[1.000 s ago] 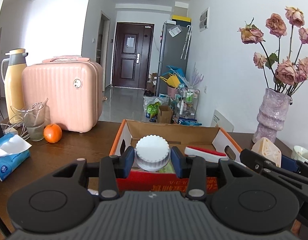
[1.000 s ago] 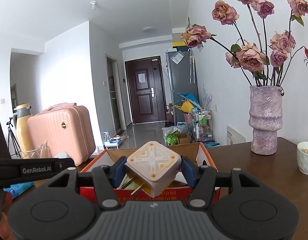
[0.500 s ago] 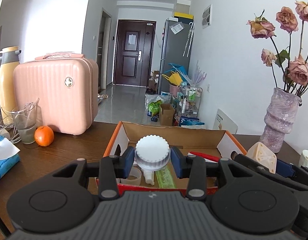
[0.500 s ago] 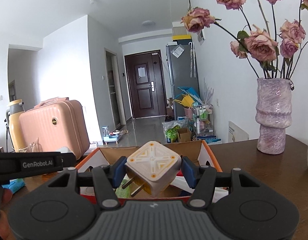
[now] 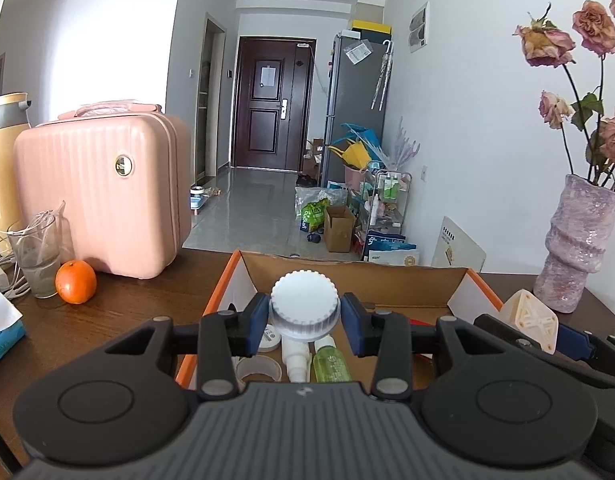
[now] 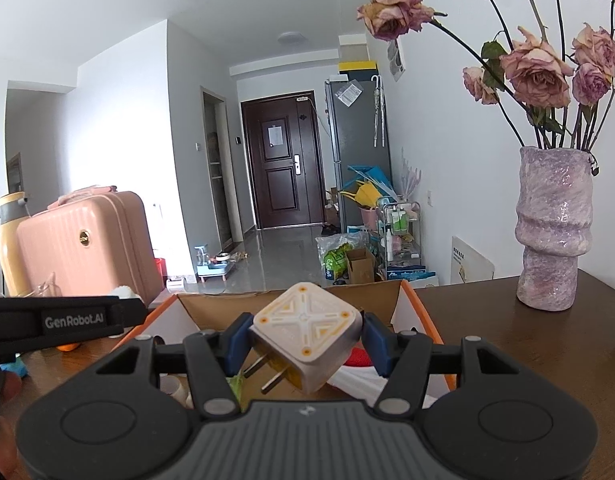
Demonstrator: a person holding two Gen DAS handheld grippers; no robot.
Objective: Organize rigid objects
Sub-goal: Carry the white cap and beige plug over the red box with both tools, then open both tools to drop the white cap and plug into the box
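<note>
My left gripper (image 5: 305, 318) is shut on a white ribbed round cap (image 5: 305, 305), held over the open orange-and-white cardboard box (image 5: 243, 280). Inside the box lie a green bottle (image 5: 331, 366), a white spray bottle (image 5: 296, 358) and a clear round lid (image 5: 257, 370). My right gripper (image 6: 305, 340) is shut on a cream cube plug adapter (image 6: 305, 330) with two metal prongs, held over the same box (image 6: 421, 320). The adapter (image 5: 529, 320) also shows at the right in the left wrist view.
On the brown table (image 5: 127, 304) stand a pink suitcase (image 5: 103, 192), a yellow thermos (image 5: 5, 168), a glass (image 5: 37, 256), an orange (image 5: 75, 282) and a tissue pack (image 5: 1, 328). A purple vase of dried roses (image 6: 551, 228) stands at the right.
Both grippers moved forward and slightly down with their objects, coming over the box; more of the box's contents show now.
</note>
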